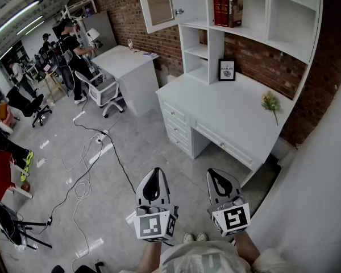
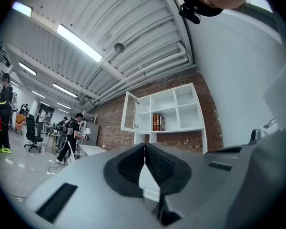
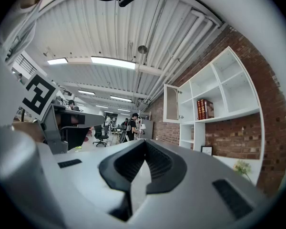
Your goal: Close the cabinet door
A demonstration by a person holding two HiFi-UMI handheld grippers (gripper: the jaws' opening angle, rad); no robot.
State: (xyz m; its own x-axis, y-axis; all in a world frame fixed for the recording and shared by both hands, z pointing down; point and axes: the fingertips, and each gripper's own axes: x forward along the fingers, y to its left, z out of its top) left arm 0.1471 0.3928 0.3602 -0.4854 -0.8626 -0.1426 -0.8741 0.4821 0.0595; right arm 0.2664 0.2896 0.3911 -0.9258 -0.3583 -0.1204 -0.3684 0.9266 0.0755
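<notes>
At 6 o'clock in the head view, the left gripper [image 1: 154, 175] is clenched on nothing. The cabinet door [image 1: 159, 3] stands swung open at 12 o'clock, well apart from the 2 grippers. The right gripper [image 1: 219, 176], at 5 o'clock, is likewise clenched and empty.

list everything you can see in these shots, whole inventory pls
cabinet door: one, white with glass, open at the shelf unit's upper left
shelf unit: one, white, on the brick wall
books: a few, dark red, upright in an upper compartment
picture frame: one, black, on the desk
flower sprig: one, yellow-green, lying on the desk's right
desk: one, white, below the shelves
second desk: one, white, further left
office chair: one, white, beside it
cables: several, on the floor
people: several, far left
left gripper: grey, shut, empty
right gripper: grey, shut, empty
</notes>
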